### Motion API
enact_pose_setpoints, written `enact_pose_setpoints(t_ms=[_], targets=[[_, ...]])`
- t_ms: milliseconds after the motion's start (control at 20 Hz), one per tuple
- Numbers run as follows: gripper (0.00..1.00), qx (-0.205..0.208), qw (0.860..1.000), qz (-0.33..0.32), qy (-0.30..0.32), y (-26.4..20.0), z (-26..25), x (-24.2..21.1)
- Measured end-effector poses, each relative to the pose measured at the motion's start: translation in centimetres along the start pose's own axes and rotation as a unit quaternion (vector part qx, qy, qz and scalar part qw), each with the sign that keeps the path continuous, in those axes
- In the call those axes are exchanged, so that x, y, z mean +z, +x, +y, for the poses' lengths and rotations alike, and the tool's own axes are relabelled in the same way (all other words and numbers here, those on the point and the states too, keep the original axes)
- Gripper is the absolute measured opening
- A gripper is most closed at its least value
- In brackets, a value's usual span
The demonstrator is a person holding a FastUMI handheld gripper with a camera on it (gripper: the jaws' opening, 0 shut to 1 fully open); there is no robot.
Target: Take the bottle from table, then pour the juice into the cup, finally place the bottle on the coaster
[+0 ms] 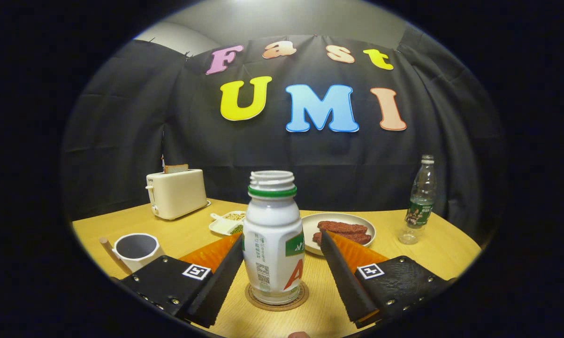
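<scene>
A light wooden bench [432,244] occupies the foreground, its surface evenly lit. A black cloth wall [136,141], creased and draped, closes the booth directly behind it. Above the cloth, a pale grey wall [282,21] is visible.

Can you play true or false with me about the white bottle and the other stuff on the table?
1. The white bottle stands upright on the round coaster. True.
2. The gripper is squeezing the bottle. False: its fingers are spread open, one on each side of the bottle, with gaps showing.
3. The bottle has its cap on. False: the threaded neck is bare and open.
4. A piece of bread sticks up out of the toaster. True.
5. The plate behind the bottle is bare. False: it holds brownish-red pieces of food.
6. A white cup stands beside the left finger. True.
</scene>
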State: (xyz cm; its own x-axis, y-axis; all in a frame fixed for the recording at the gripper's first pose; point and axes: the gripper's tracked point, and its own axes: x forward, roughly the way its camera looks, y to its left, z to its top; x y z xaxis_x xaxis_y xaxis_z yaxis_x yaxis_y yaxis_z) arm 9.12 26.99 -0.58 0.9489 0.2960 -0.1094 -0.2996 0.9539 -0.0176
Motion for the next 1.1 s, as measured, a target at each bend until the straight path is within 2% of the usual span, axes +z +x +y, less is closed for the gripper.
enact_pose_setpoints(t_ms=[150, 700, 950, 1100], targets=[[0.98, 0.000, 1.000, -0.028, -0.007, -3.0, -0.2, 3.1], [0.98, -0.053, 0.996, -0.068, -0.024, -11.6, -3.8, 14.3], [0.98, -0.064, 0.994, -0.080, -0.035, -13.6, -5.0, 15.5], [0.98, -0.062, 0.995, -0.070, -0.034, -14.3, -5.6, 12.7]])
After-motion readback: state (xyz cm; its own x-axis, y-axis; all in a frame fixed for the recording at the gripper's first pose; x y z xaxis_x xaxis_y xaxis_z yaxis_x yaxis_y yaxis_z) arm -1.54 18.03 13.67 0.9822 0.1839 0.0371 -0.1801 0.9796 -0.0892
